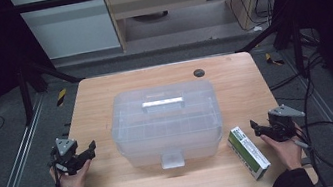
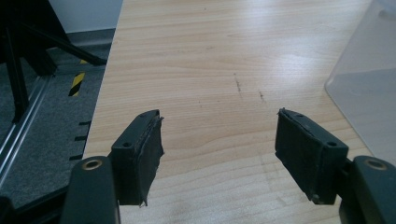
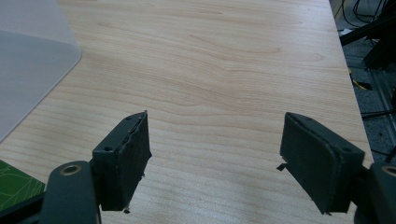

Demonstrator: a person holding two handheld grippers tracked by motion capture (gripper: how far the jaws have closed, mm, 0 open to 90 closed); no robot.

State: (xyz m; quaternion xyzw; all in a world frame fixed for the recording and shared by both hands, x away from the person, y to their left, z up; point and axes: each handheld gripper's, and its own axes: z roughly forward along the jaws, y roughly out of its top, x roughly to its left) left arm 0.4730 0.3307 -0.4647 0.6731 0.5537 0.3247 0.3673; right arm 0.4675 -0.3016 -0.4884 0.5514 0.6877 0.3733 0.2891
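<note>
Tools, two: my left tool (image 1: 87,151) at 9 o'clock and right tool (image 1: 257,128) at 3 o'clock of the lidded clear box (image 1: 166,121), both gaping wide, holding nothing, jaws over bare counter (image 1: 103,91). Green carton (image 1: 248,153): flat on the counter at 4 o'clock of the box, just beside my right tool. Step, as I judge it: start position, nothing gripped; next move calls for swinging the right tool over the carton and closing across its narrow width.
</note>
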